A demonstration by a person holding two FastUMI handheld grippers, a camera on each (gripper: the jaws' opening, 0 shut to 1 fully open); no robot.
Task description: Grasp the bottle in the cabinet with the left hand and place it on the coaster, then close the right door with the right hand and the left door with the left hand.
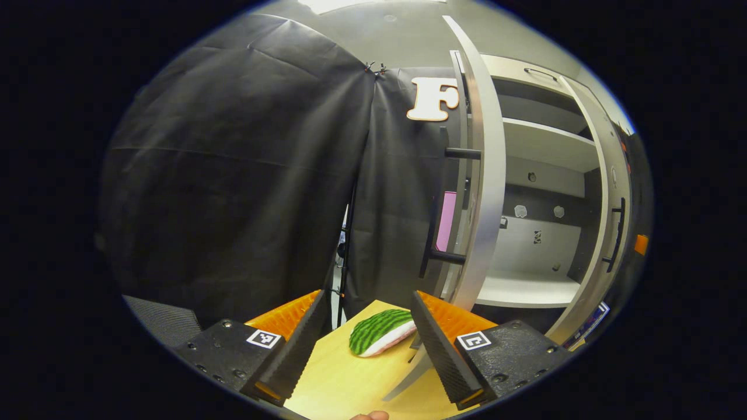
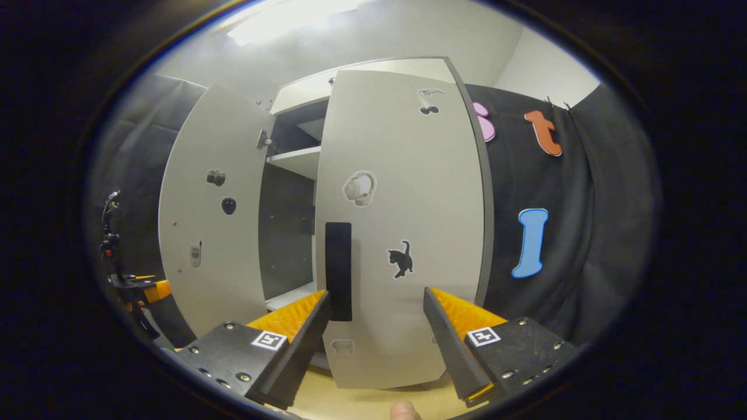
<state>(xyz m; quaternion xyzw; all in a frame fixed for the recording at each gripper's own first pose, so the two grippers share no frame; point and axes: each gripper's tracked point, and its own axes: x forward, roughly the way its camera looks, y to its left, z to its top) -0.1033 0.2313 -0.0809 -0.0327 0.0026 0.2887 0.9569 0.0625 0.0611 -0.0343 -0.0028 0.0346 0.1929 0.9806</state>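
Right gripper view: right tool (image 2: 376, 318) spread, facing the right door (image 2: 408, 221) just ahead.

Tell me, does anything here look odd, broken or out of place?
Nothing looks spilled or broken. Both cabinet doors stand open: the right door and the left door. A green striped watermelon-slice piece lies on the wooden table. Both tools, left and right, hang open and empty.

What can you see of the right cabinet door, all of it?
The right door looks like a flat, pale grey panel with a dark edge, standing upright and swung partly open in front of the right gripper. A dark vertical handle sits near its free edge. Small stickers dot its face, a black cat among them. The open gripper's fingers flank the handle; no contact is visible.
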